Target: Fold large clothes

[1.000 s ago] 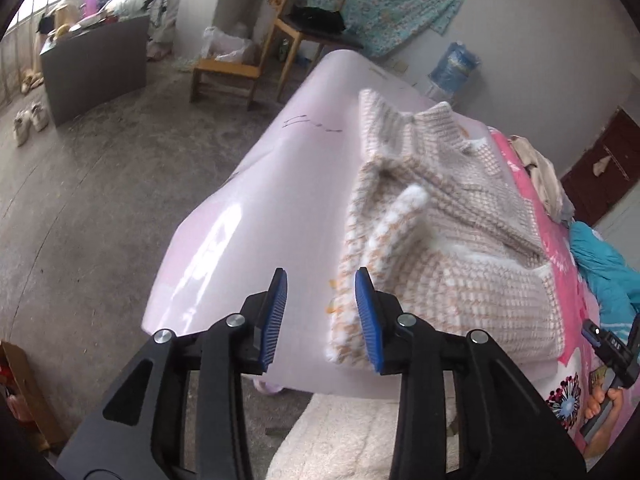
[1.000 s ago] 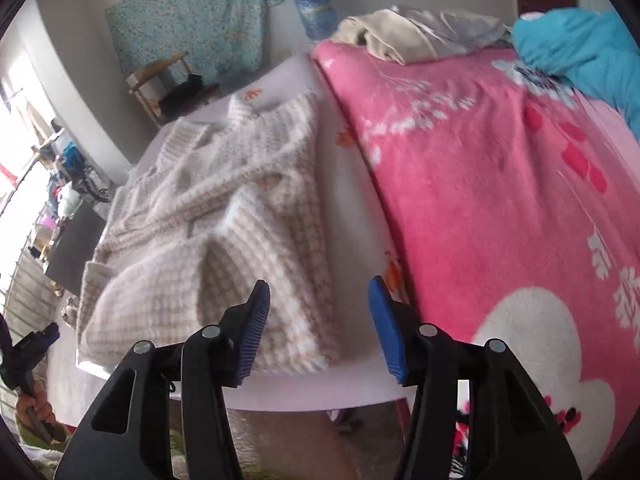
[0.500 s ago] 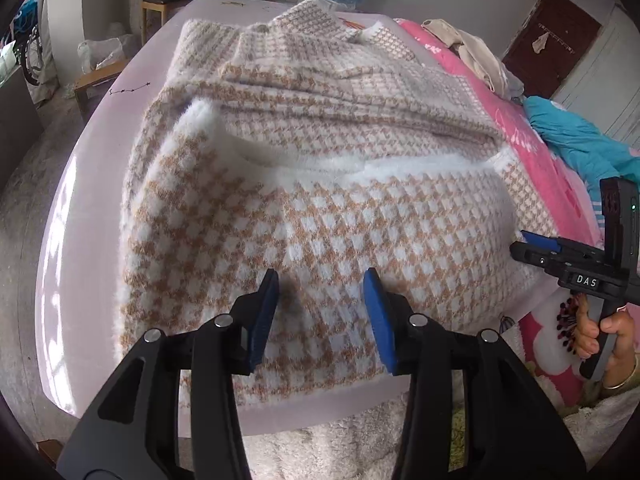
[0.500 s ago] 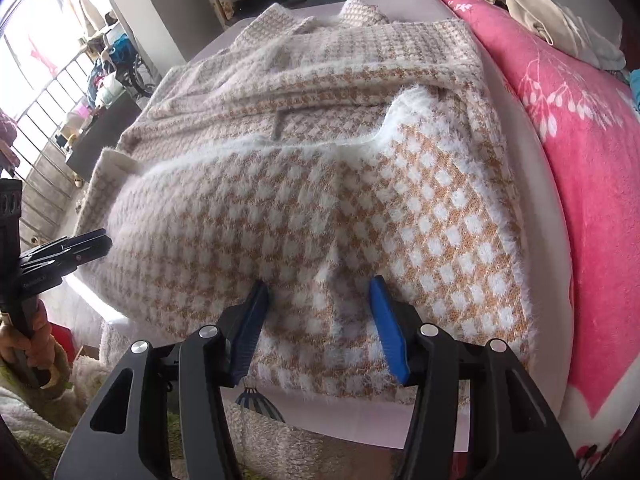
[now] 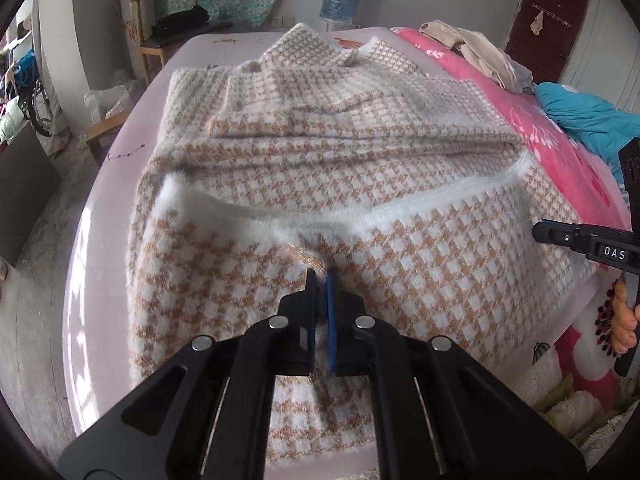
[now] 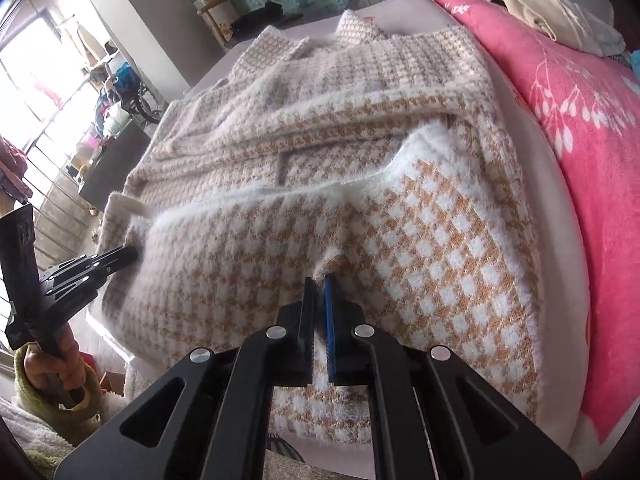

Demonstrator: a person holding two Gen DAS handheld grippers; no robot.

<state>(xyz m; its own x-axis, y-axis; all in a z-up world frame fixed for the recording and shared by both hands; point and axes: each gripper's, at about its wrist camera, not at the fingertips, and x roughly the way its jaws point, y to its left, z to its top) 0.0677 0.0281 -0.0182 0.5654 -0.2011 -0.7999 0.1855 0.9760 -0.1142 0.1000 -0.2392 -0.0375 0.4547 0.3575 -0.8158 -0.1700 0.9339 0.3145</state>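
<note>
both tongs pinch the checked sweater

the big brown-and-white checked sweater lies spread on the pale sheet of the bed, partly folded, with its near part laid over the rest. the left tongs are closed on a small ridge of this near part, and the right tongs are closed on another ridge of it. a pink blanket lies just beside the sweater. a wooden chair stands behind the bed.
</note>
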